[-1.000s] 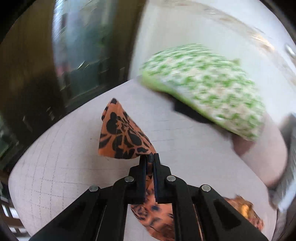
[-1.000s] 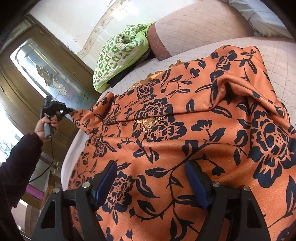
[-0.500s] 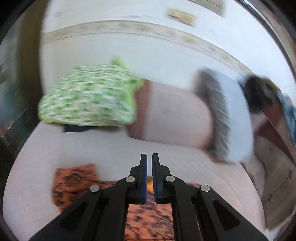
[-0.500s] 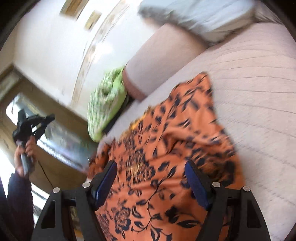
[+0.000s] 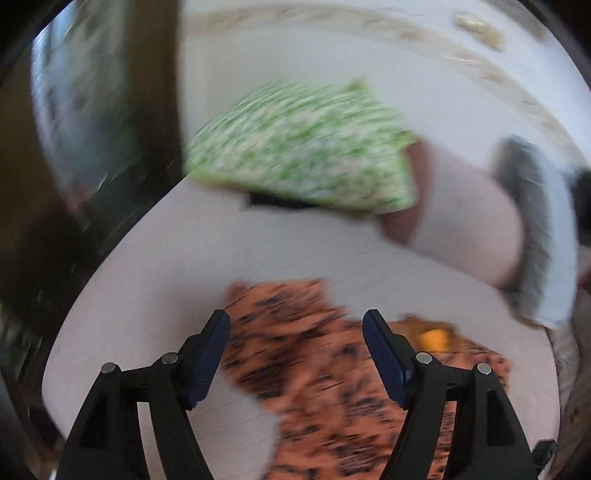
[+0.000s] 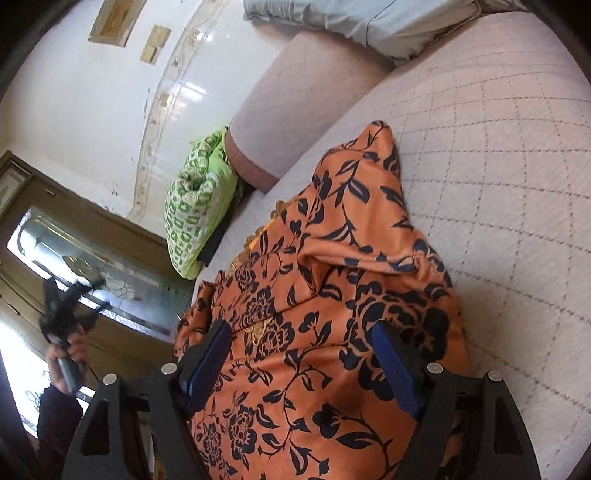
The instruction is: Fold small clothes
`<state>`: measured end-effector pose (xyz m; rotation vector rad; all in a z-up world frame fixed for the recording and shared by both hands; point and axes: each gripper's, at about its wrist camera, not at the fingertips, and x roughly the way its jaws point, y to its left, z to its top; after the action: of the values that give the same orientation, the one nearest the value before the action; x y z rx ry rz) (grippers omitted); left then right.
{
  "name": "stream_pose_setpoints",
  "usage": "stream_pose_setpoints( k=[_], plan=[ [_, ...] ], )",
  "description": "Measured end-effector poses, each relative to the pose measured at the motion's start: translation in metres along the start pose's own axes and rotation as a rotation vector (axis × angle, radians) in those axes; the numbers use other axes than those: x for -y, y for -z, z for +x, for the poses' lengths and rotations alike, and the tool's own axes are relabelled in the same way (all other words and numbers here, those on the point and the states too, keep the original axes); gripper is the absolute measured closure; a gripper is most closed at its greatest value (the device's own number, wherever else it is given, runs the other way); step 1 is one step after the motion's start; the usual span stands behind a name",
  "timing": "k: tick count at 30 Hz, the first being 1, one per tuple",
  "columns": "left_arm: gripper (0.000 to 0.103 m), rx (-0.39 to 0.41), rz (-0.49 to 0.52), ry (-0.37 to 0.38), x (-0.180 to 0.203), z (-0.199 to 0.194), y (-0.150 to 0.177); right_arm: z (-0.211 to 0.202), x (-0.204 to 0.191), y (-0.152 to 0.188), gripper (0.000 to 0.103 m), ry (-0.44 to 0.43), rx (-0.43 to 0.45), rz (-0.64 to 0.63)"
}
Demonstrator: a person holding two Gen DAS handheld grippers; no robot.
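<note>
Left wrist view is smeared by motion blur: the left claw hangs over a pale quilted bed, its jaws opening with nothing pressed between them. An orange garment with dark floral print lies on the bed below, running off the lower edge of the picture; a yellow patch near it is too blurred to identify. Beyond, a green-and-white patterned cushion rests over something dark that it mostly hides, next to a pink bolster. A grey-and-white shape at the right edge cannot be made out.

Right wrist view is sharp: the right claw stands with its jaws wide apart just over the garment, which lies rumpled and partly folded over itself on the bed. Whether the blue pads touch the cloth cannot be told. The garment's lower part is cut off by the frame. A gold trim shows near its middle. At far left a hand in a dark sleeve holds the left claw in the air before a glass-panelled door, well clear of the cloth. The cushion and bolster sit at the bed's far end, with a pale pillow cut off at the top.
</note>
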<state>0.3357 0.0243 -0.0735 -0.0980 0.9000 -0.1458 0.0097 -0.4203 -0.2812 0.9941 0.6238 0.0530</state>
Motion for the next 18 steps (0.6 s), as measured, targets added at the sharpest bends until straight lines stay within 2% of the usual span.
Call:
stream_pose_setpoints(
  k=[2,4,7,10,11,14,16,18],
  plan=[
    [0.028,-0.037,-0.103,-0.028,-0.041,0.022,0.006,0.004,-0.001,0.002,0.022,0.014,-0.006,-0.010],
    [0.028,-0.044,-0.157,-0.048,-0.065,0.038,0.013,0.008,-0.003,0.004,0.022,0.031,-0.010,-0.026],
    [0.028,-0.056,-0.133,-0.078,-0.073,0.063,0.023,0.016,-0.009,0.007,0.021,0.067,-0.018,-0.069],
    [0.028,-0.053,0.005,-0.083,-0.050,0.071,0.034,0.022,-0.014,0.011,0.021,0.105,-0.022,-0.117],
    [0.028,-0.039,0.088,-0.113,-0.037,0.071,0.039,0.024,-0.015,0.012,0.021,0.117,-0.024,-0.126],
    [0.025,0.045,0.370,-0.272,-0.002,0.076,0.053,0.028,-0.013,0.011,0.020,0.125,-0.018,-0.128],
    [0.020,0.065,0.512,-0.331,0.014,0.087,0.062,0.030,-0.014,0.010,0.019,0.125,-0.015,-0.127],
    [0.020,0.049,0.573,-0.354,0.021,0.099,0.065,0.031,-0.015,0.011,0.018,0.129,-0.016,-0.135]
  ],
)
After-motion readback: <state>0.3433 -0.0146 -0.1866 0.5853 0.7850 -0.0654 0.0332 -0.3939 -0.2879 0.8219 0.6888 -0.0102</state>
